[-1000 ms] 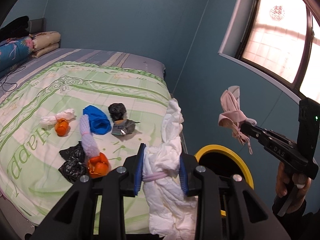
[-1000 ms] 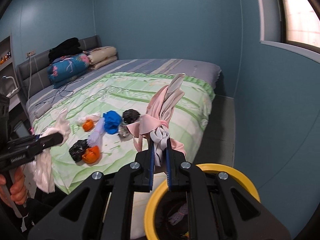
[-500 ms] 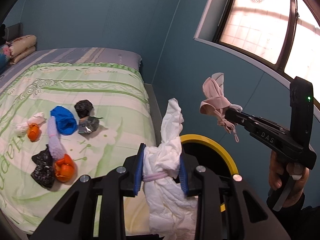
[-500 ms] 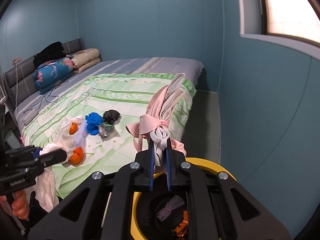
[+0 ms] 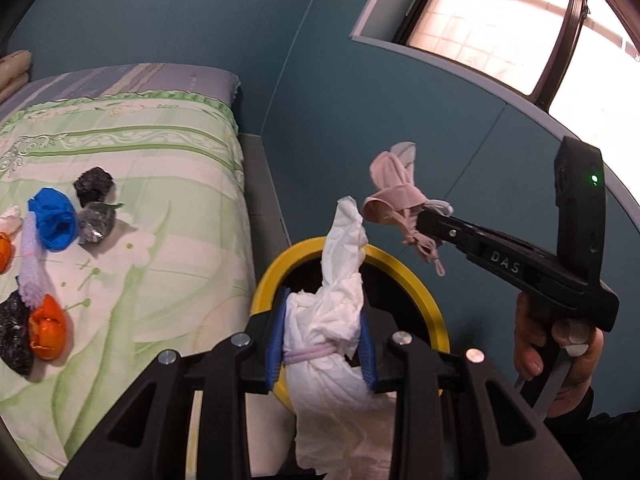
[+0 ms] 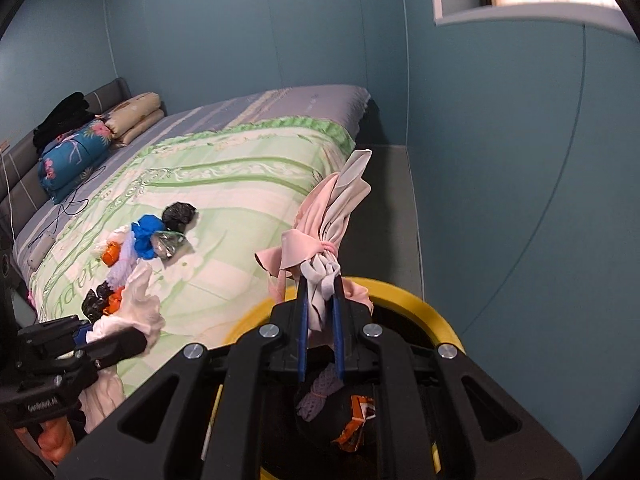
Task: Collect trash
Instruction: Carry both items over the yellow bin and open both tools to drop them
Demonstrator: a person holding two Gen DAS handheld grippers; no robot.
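My left gripper [image 5: 322, 344] is shut on a white cloth bundle [image 5: 340, 308] tied with a pink band, held at the near rim of the yellow-rimmed bin [image 5: 420, 280]. My right gripper [image 6: 320, 320] is shut on a pink and grey cloth bundle [image 6: 328, 216] and holds it over the bin [image 6: 424, 308]. The bin holds a purple lace scrap [image 6: 320, 396] and an orange wrapper [image 6: 356, 424]. The right gripper also shows in the left wrist view [image 5: 424, 220] with its pink bundle [image 5: 396, 192]. The left gripper shows in the right wrist view [image 6: 108, 336].
Several trash pieces lie on the green bedspread [image 5: 160, 168]: a blue wad [image 5: 54, 220], black wads [image 5: 94, 184], a silver wad [image 5: 96, 226], orange pieces [image 5: 48, 330], a lilac net tube [image 5: 30, 264]. Blue wall [image 5: 340, 120] stands behind the bin. Pillows [image 6: 76, 148] lie at the headboard.
Both grippers have moved right, away from the bed and toward the bin, with their bundles still held. The bin's inside now shows more fully under the right gripper.
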